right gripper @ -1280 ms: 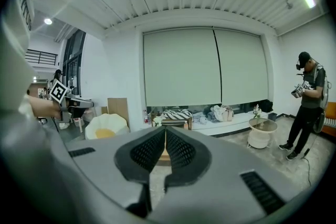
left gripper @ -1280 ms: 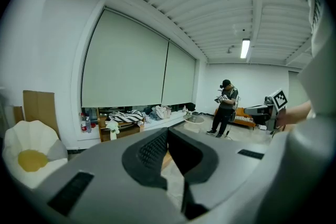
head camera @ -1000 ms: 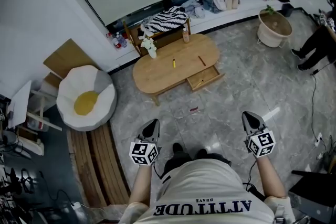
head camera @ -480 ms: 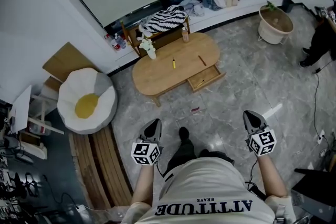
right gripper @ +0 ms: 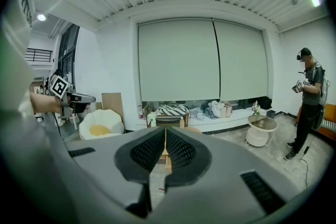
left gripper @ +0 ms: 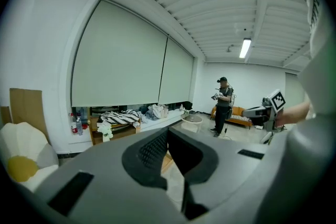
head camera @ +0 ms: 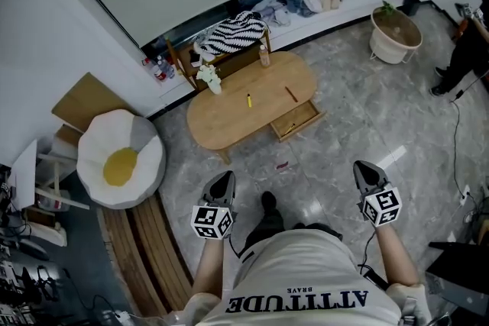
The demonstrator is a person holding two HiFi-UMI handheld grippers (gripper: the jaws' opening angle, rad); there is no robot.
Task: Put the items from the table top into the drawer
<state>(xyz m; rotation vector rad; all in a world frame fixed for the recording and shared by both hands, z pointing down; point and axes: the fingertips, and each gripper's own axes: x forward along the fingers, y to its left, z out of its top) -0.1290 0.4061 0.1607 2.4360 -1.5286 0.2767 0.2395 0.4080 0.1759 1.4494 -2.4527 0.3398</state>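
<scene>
Drawer [head camera: 298, 120] stands open under table [head camera: 221, 117], beanbag [head camera: 118, 158] nearby.

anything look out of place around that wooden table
One small reddish thing lies on the floor in front of the table, not up on its top. The drawer stands open, which suits the task.

Centre frame: a smooth, pale wooden table [head camera: 221, 118] and matching wooden drawer [head camera: 306, 115] on a glossy, marbled stone floor [head camera: 367, 111]; striped cloth [head camera: 229, 32] at upper centre.
</scene>
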